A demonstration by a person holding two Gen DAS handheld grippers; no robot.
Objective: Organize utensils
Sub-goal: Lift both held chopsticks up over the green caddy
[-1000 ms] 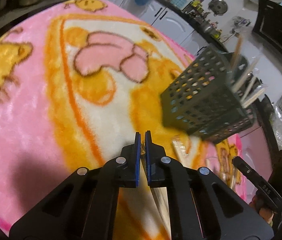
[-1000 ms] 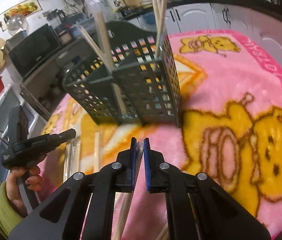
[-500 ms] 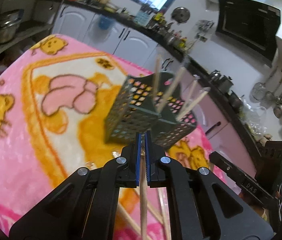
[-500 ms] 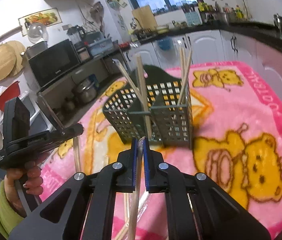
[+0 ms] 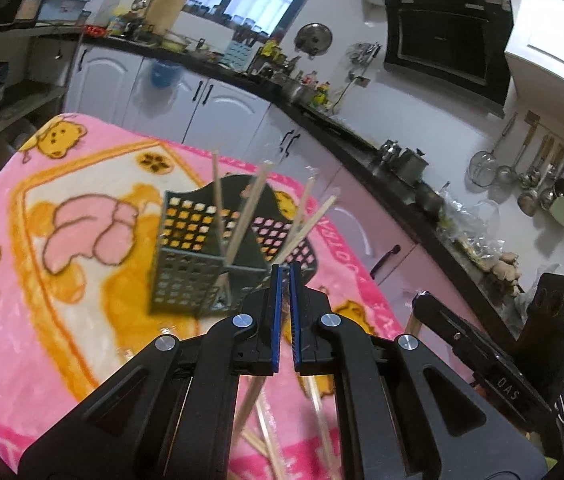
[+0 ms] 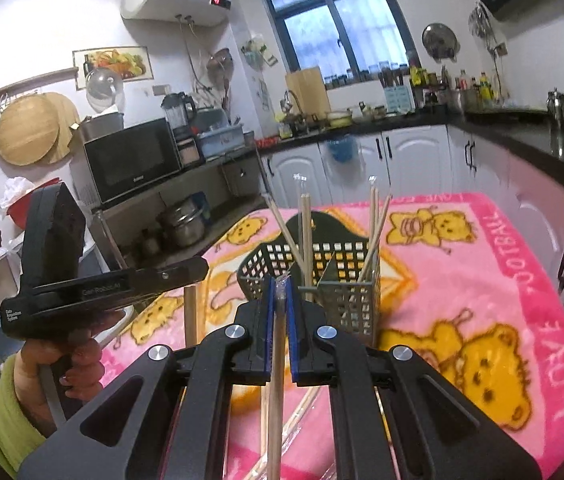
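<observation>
Right gripper (image 6: 280, 284) low in the centre of the right wrist frame, blue pads clamped on a wrapped chopstick (image 6: 276, 392) that runs down between them to the bottom edge. Just beyond its tip, mid-frame, a grey mesh caddy (image 6: 345, 304) upright on a pink bear blanket (image 6: 481, 280), several chopsticks leaning out of its compartments toward the upper middle. More chopsticks lying on the blanket under the gripper, partly hidden. At the left edge, left gripper (image 6: 198, 270) held by a hand (image 6: 66, 364) in a green sleeve, with a stick hanging below its tip. In the left wrist frame, left gripper (image 5: 283, 270) bottom centre, pads nearly together; cannot tell whether clamped, though a blurred stick (image 5: 248, 404) hangs below the fingers. Caddy (image 5: 202, 276) mid-frame just beyond the tip, sticks fanning up and right. Loose chopsticks (image 5: 321, 420) on the blanket (image 5: 22, 320) near the bottom edge.
</observation>
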